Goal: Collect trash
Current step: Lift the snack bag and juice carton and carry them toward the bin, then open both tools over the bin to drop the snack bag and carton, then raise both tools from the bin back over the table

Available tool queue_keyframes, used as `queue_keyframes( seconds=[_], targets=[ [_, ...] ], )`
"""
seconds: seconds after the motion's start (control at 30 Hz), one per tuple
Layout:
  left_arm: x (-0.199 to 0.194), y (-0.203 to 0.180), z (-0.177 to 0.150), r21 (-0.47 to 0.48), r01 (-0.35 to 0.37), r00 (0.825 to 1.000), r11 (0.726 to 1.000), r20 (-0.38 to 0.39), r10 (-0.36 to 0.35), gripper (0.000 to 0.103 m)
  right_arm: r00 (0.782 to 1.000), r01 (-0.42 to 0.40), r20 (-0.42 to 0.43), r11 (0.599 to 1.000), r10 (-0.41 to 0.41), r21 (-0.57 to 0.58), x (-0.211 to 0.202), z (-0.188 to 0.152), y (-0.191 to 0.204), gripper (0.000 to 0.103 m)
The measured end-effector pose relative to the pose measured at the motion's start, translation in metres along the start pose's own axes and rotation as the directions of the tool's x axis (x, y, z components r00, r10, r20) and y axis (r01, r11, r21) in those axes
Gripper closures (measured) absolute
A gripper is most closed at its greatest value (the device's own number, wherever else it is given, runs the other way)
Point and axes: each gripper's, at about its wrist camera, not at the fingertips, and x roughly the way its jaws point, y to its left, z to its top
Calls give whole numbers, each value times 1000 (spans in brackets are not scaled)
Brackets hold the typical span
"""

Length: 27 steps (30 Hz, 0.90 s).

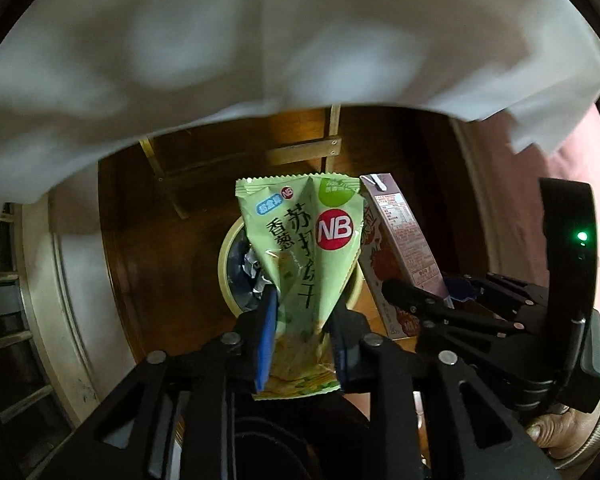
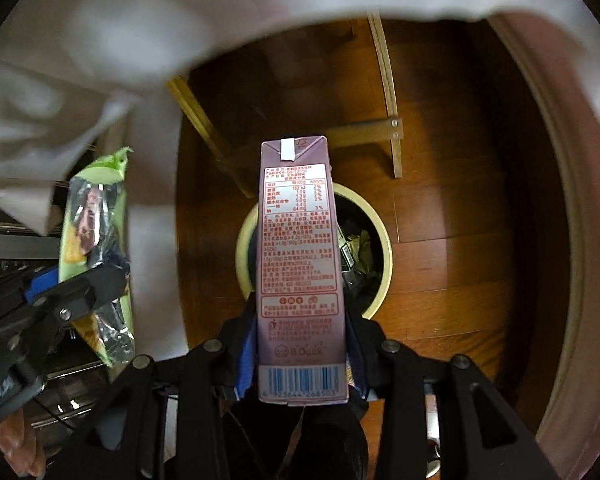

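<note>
My left gripper [image 1: 305, 308] is shut on a green cracker wrapper [image 1: 305, 240] and holds it above a round cream-rimmed trash bin [image 1: 223, 264] on the floor. My right gripper [image 2: 302, 344] is shut on a purple drink carton [image 2: 298, 248] and holds it over the same trash bin [image 2: 386, 256], which has crumpled wrappers inside. The carton also shows in the left wrist view [image 1: 404, 240], gripped by the right gripper [image 1: 420, 300] beside the wrapper. The wrapper also shows in the right wrist view [image 2: 96, 248], with the left gripper [image 2: 84, 288] at the left.
A white tablecloth [image 1: 260, 40] hangs over the top of both views. Below is brown wood floor [image 2: 440, 240] with a wooden frame [image 2: 380, 132] behind the bin. A pinkish curved surface [image 2: 572, 220] is at the right.
</note>
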Motion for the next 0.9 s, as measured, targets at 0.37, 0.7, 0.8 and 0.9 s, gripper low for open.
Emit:
queue_keyframes(
  seconds=[0.37,0.7,0.8,0.9],
  targets=[
    [46,18,-3,2,-51,999,999,14,51,10,1000,-21,-3,998,22,63,48,3,-10,39],
    [15,31,-6,-6,-84,992,996,89,84,9,999,-17,43,998,15,55,21,0,-1,38],
    [-1,29,-7,-4,-87,990,996,109,87,9,998,-13,61,998,9,57,9,-1,4,38],
    [-17,28,-7,2,-93,987,996,132,91,9,997,-11,77,998,6,61,-4,-3,9,38]
  ],
)
